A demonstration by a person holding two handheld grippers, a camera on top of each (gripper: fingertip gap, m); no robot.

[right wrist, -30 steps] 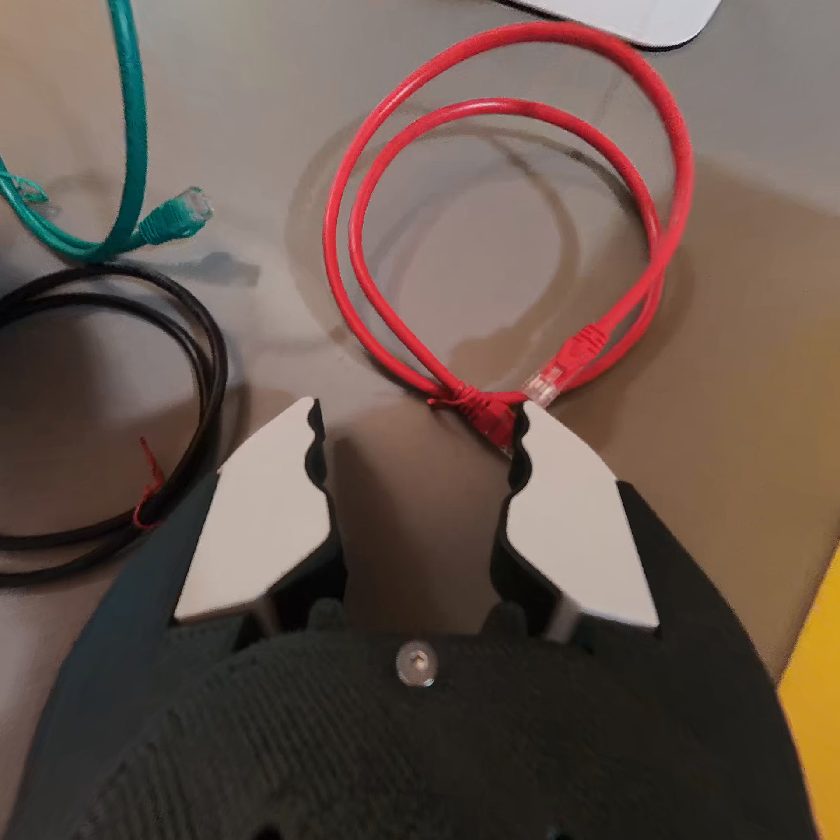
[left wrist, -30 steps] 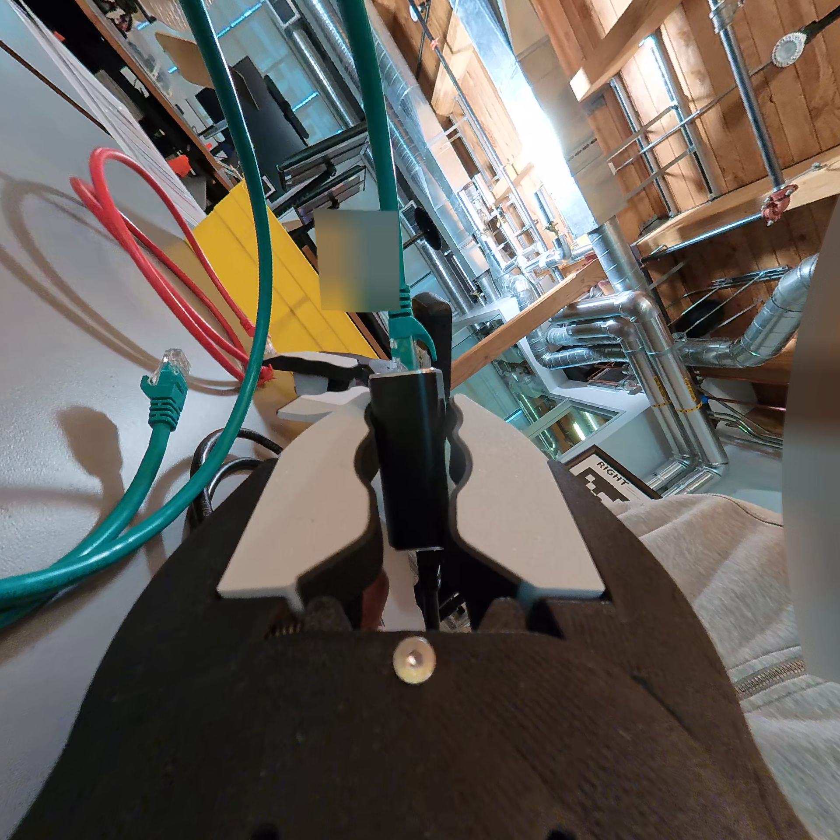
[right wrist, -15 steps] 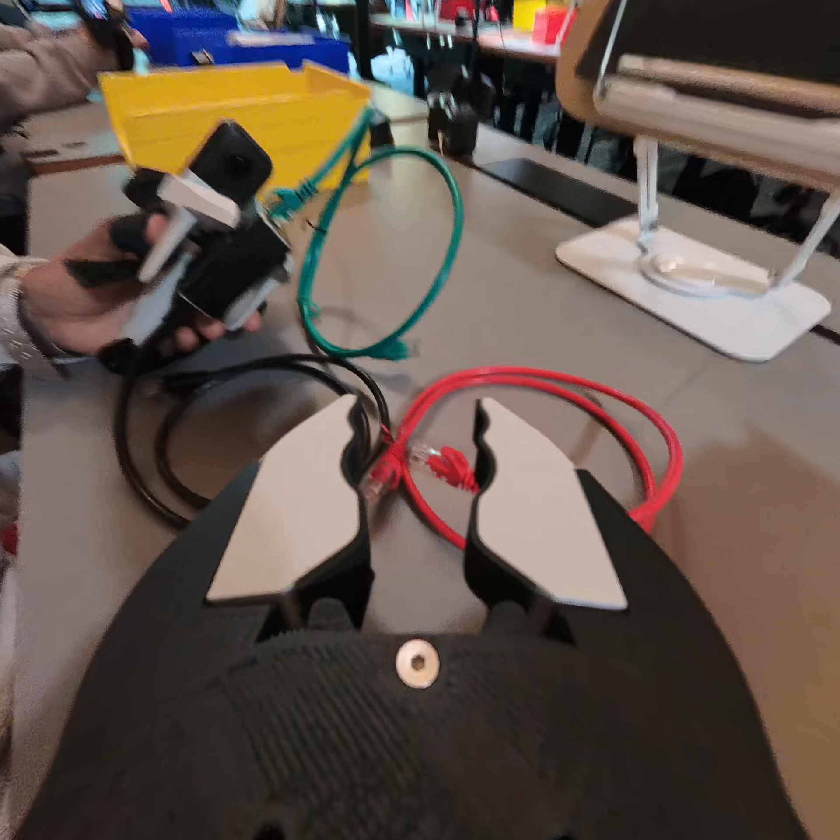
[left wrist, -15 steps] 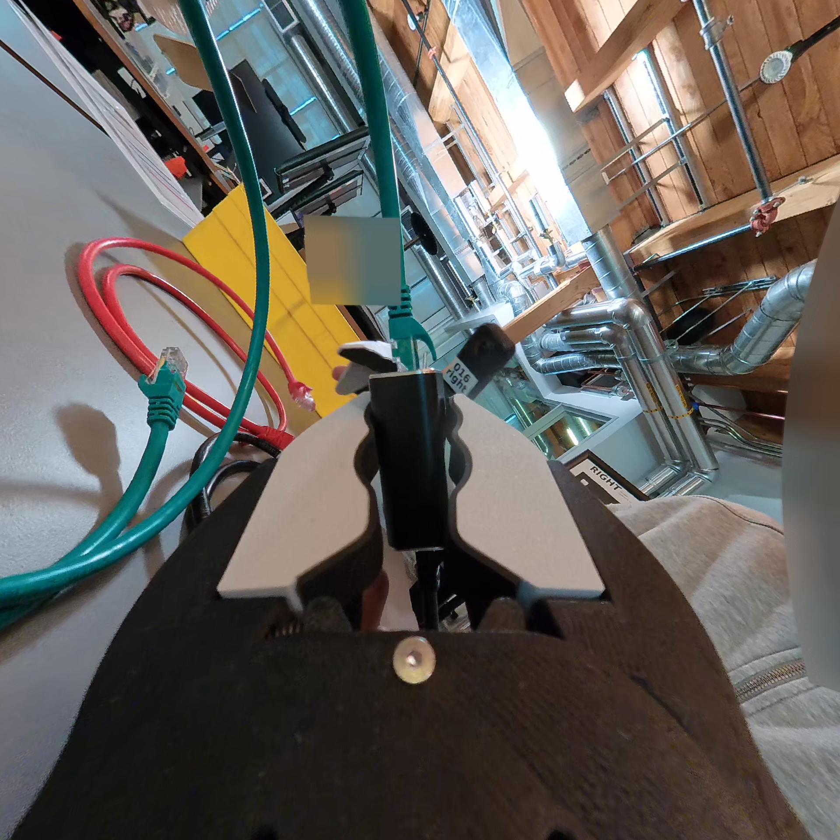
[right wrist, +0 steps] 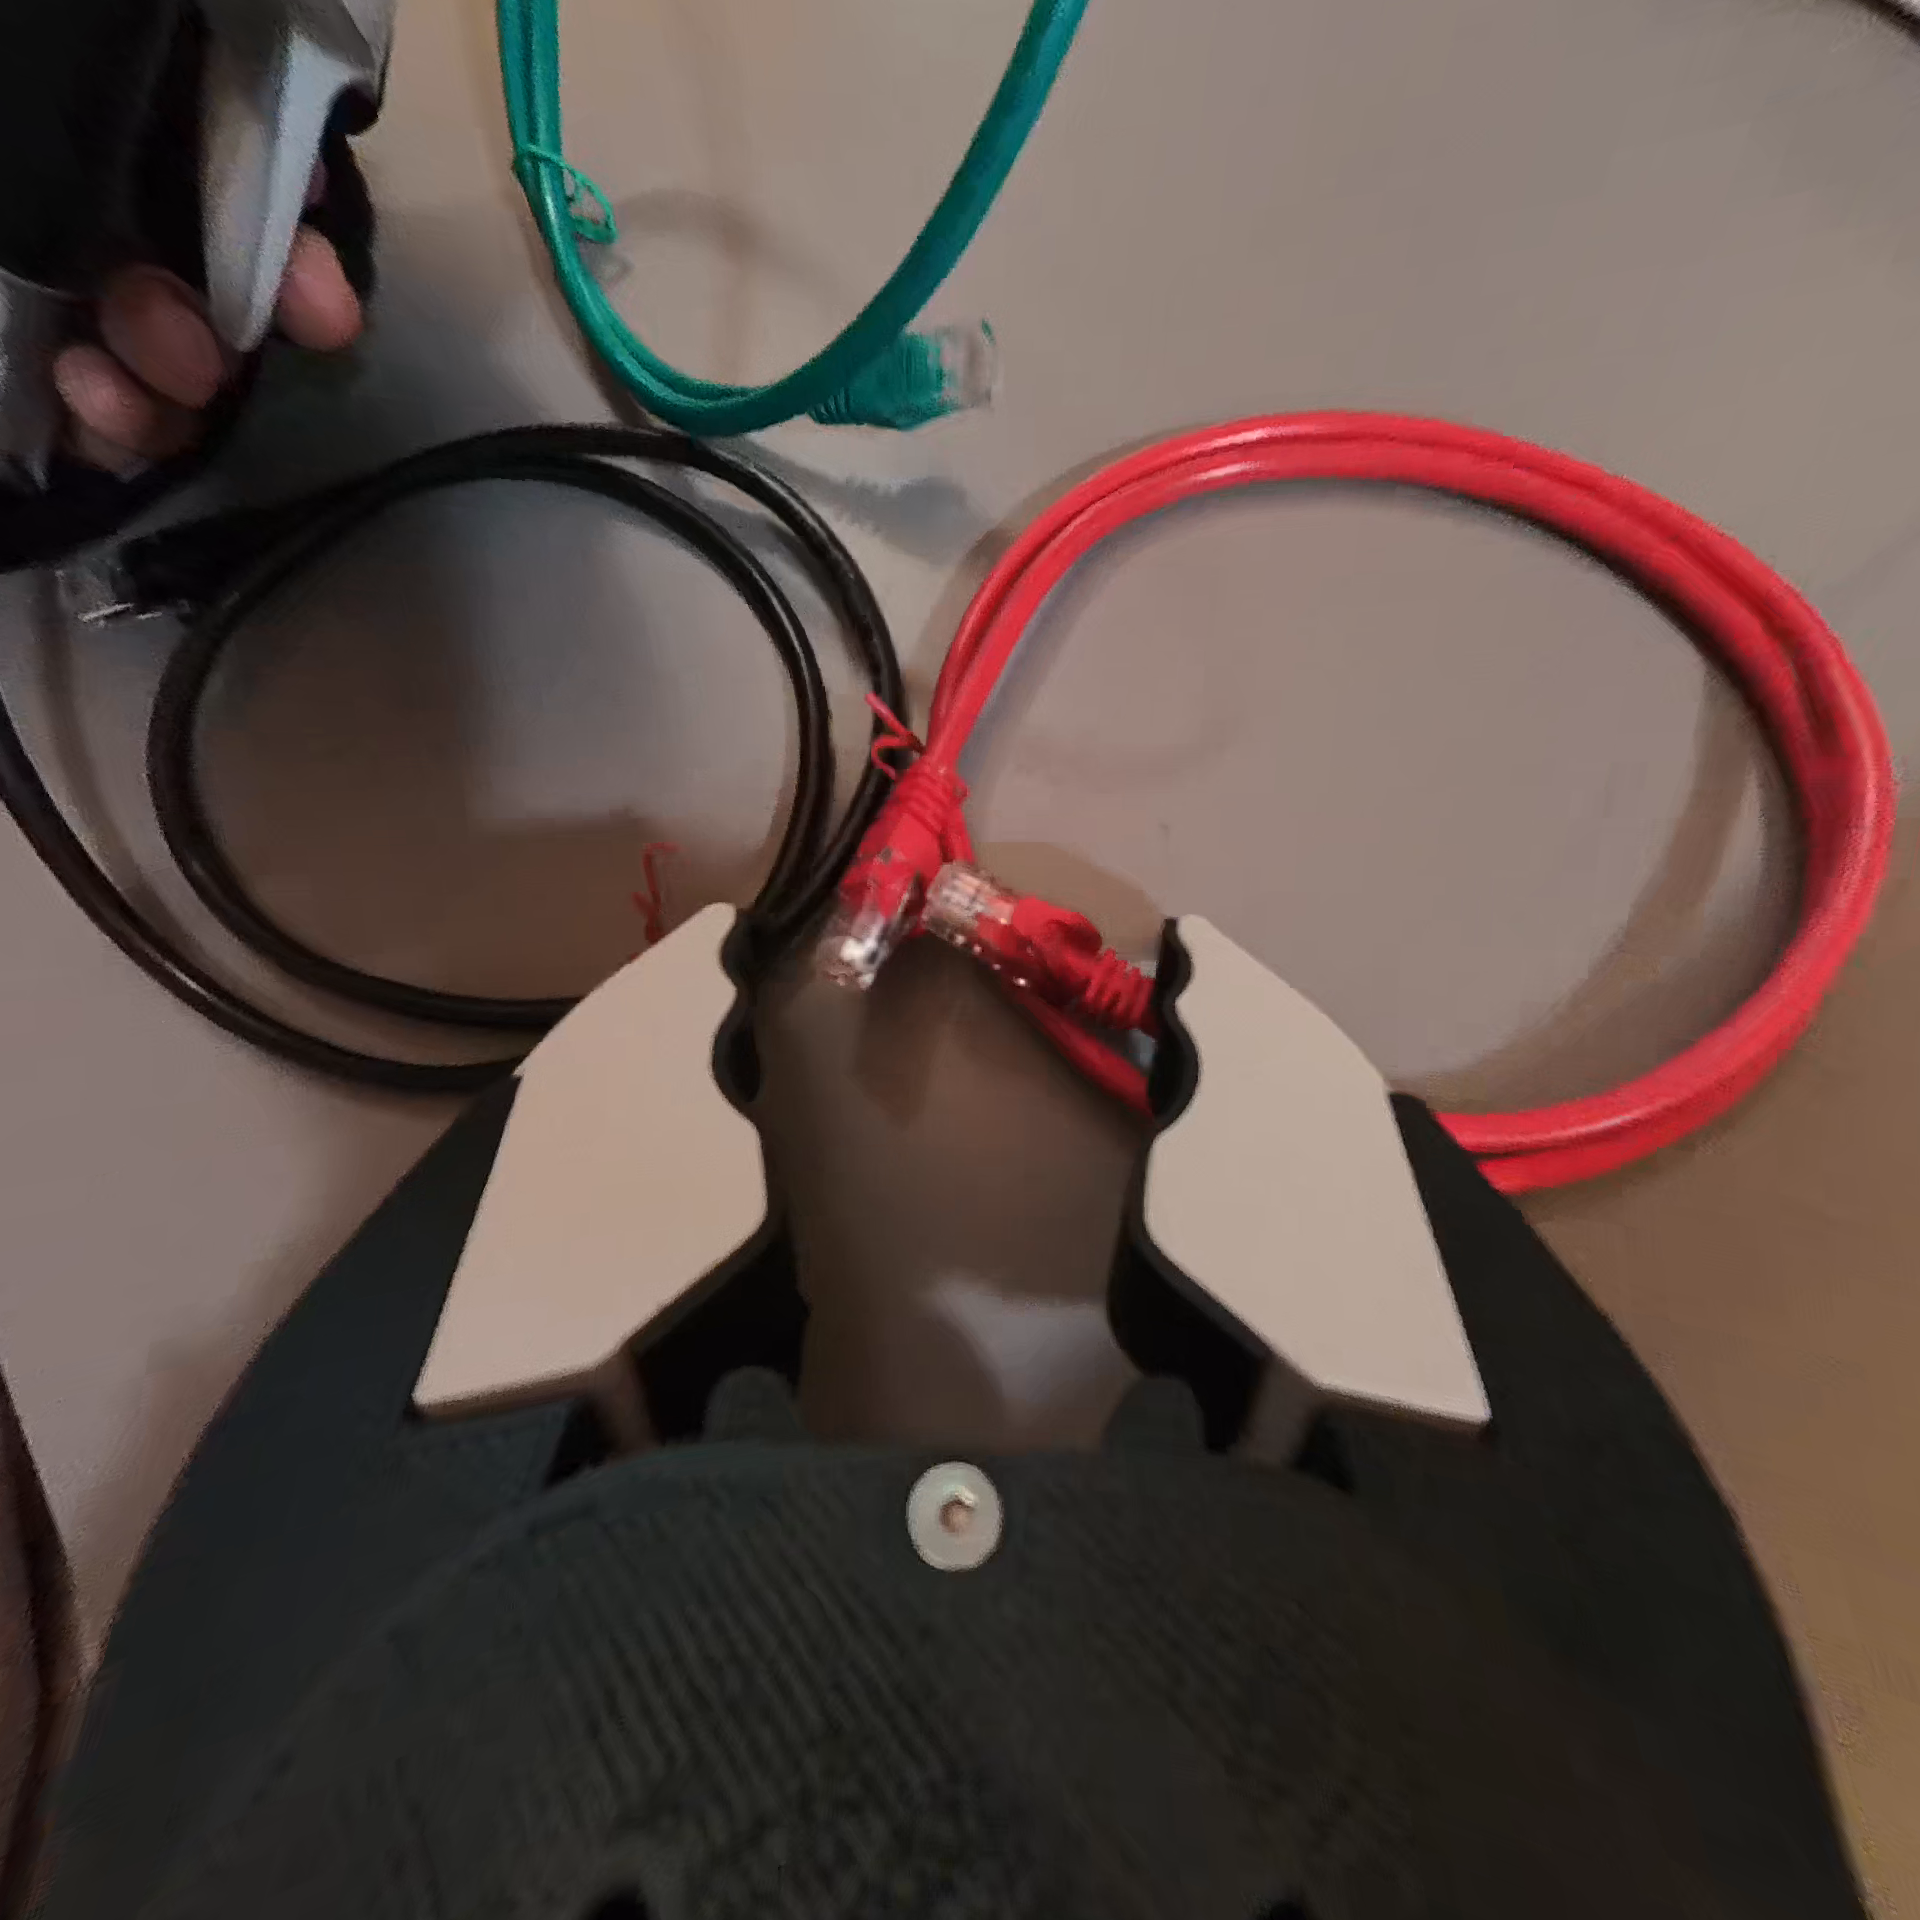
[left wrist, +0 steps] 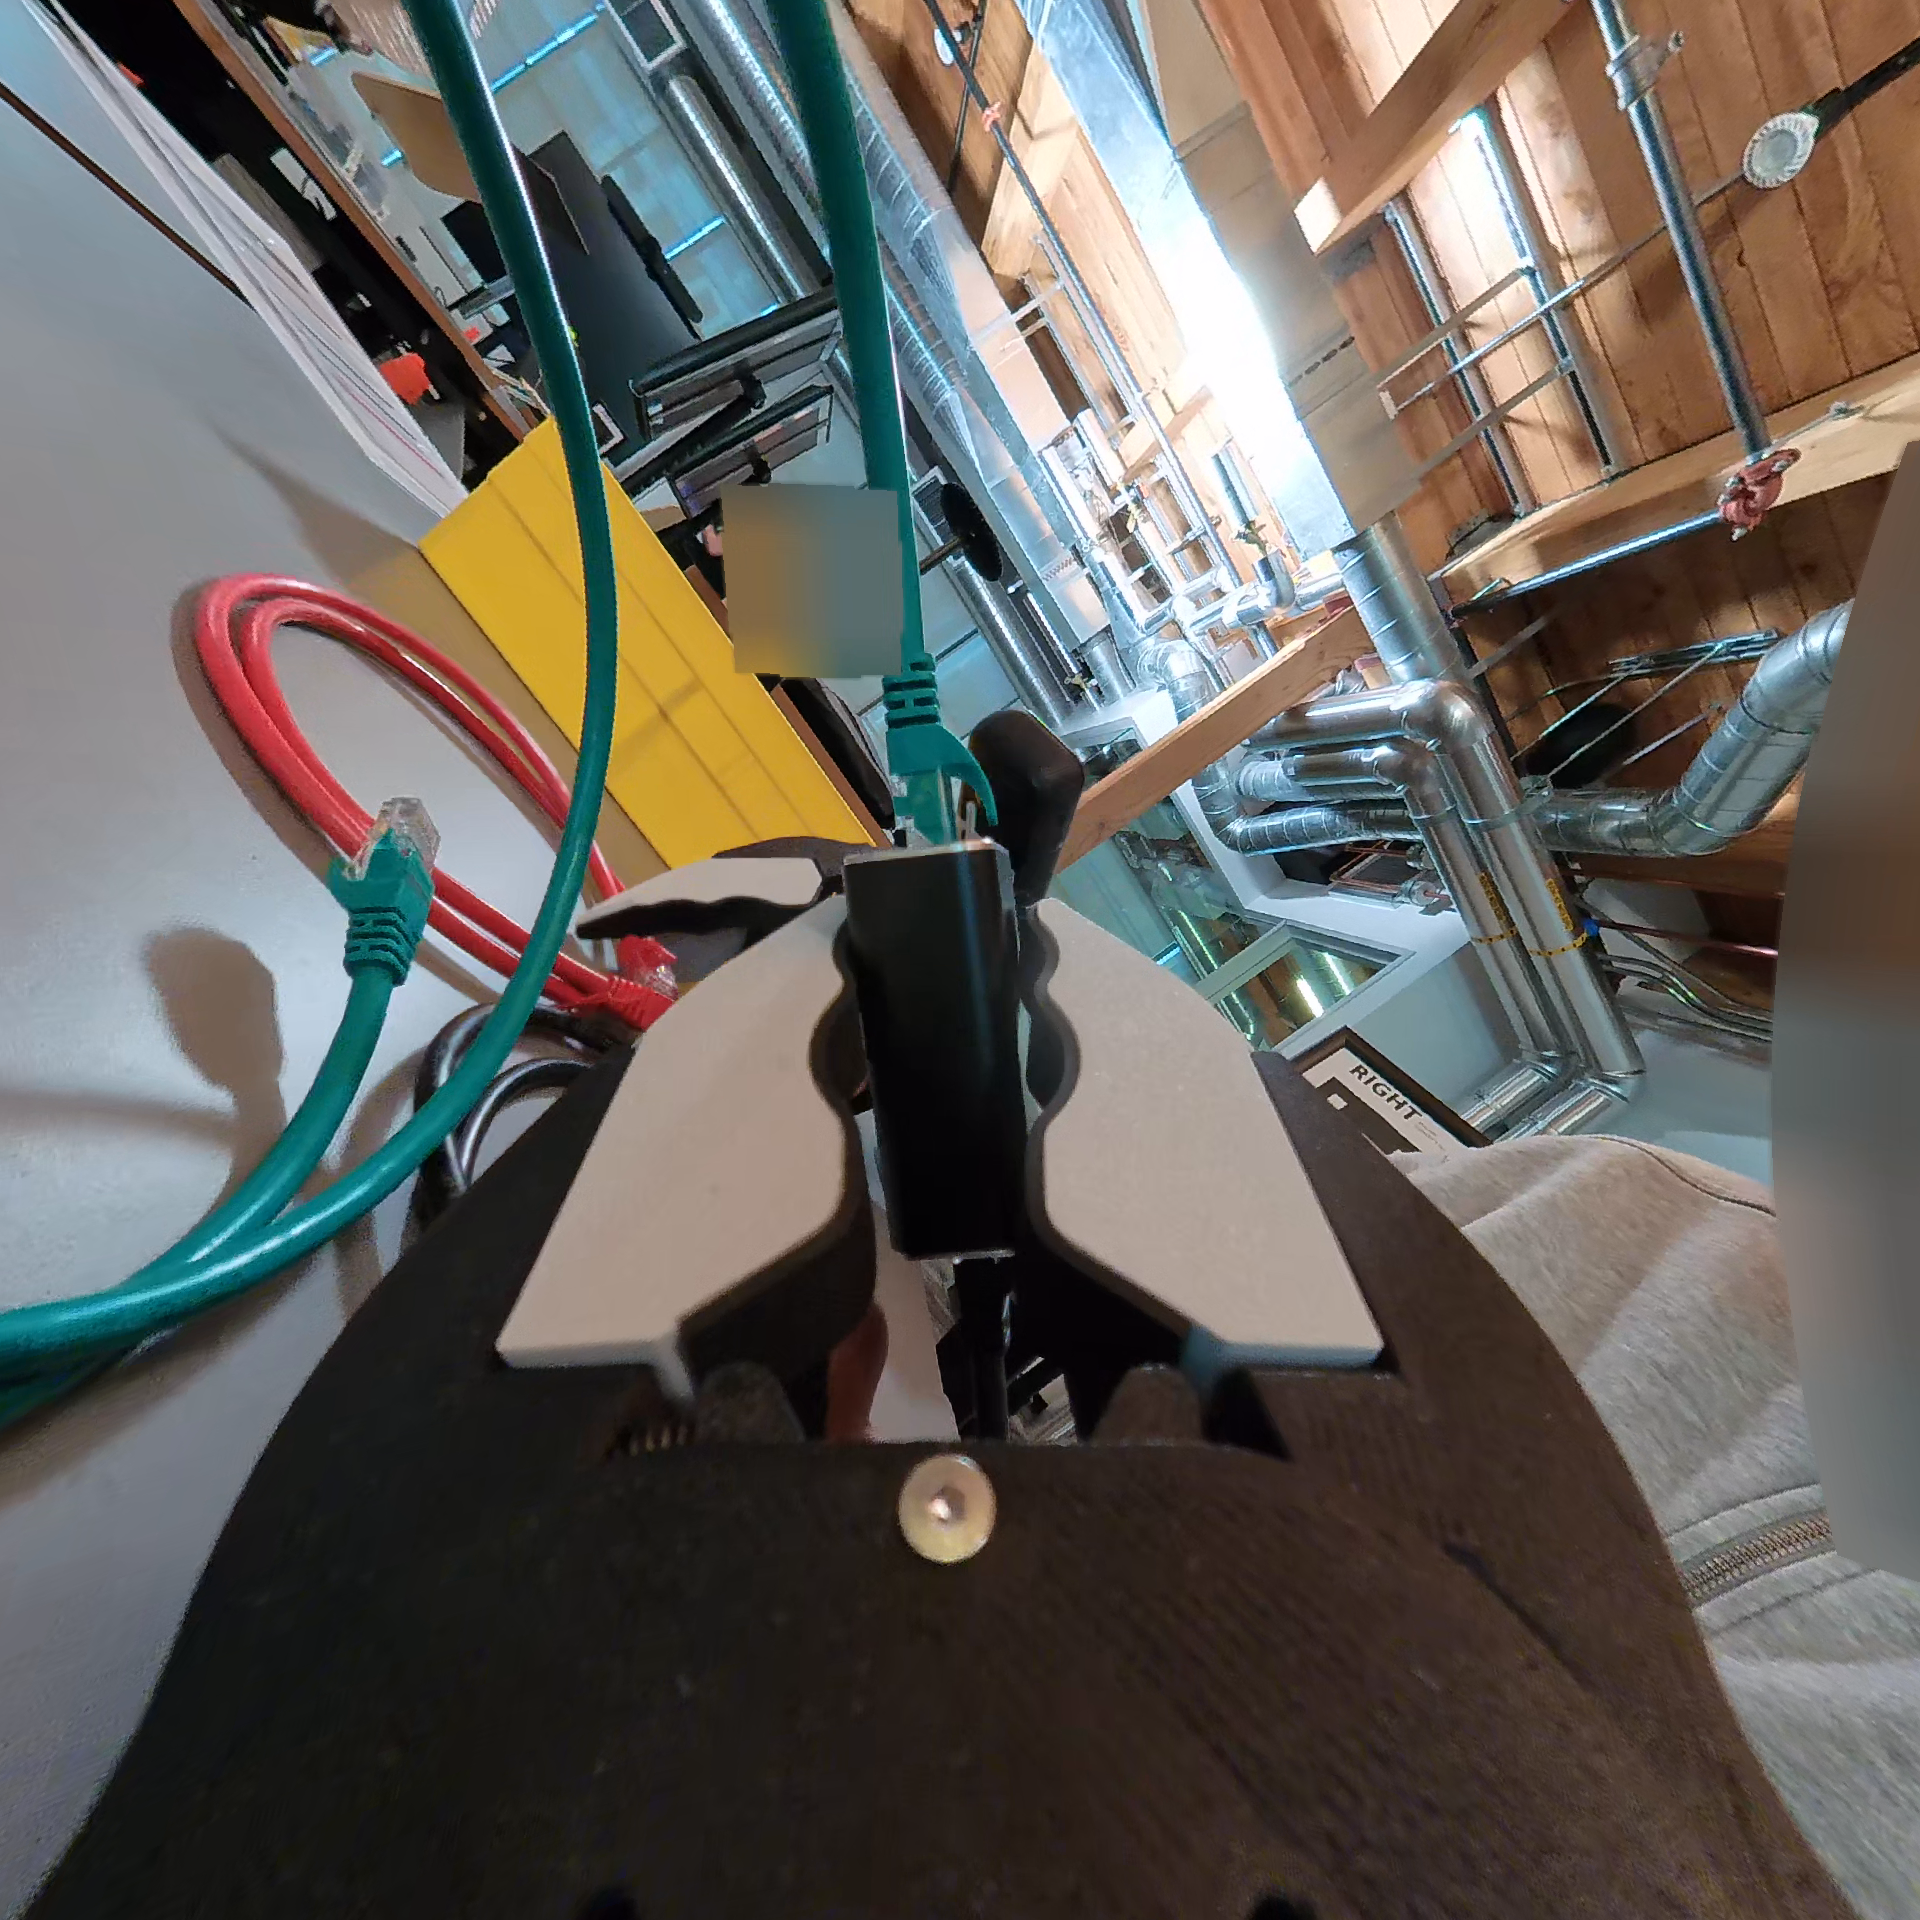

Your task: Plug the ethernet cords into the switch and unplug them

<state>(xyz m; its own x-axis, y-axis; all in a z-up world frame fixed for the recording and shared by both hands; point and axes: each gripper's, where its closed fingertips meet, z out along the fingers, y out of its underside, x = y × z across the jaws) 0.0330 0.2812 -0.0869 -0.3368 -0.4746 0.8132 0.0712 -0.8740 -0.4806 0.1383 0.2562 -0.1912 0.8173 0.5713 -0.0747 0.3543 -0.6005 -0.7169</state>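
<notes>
Grey-padded left tongs (left wrist: 940, 1049) are pressed together on the small black switch (left wrist: 935, 1049), holding it upright off the desk (left wrist: 125, 582). One green ethernet cord (left wrist: 582, 520) already has a plug seated in the switch's top end (left wrist: 920, 769); its other plug (left wrist: 379, 894) hangs free just above the desk, beside the red loop.

Right tongs (right wrist: 956, 997) are spread wide and hold nothing. They hover low over the two plugs of the red ethernet cord (right wrist: 1558, 810), which lie crossed between the fingertips: one clear-tipped plug (right wrist: 862, 935) near the left finger, the other (right wrist: 997, 914) running toward the right finger. A coiled black cord (right wrist: 499, 727) lies just left of the red one, touching it near the twist tie, and the green cord's free end sits beyond both. A person's hand (right wrist: 156, 343) grips the other tool at the top left corner.

By the look of it, one plug is in and the red cord comes next; black cord and all the unplugging remain.
</notes>
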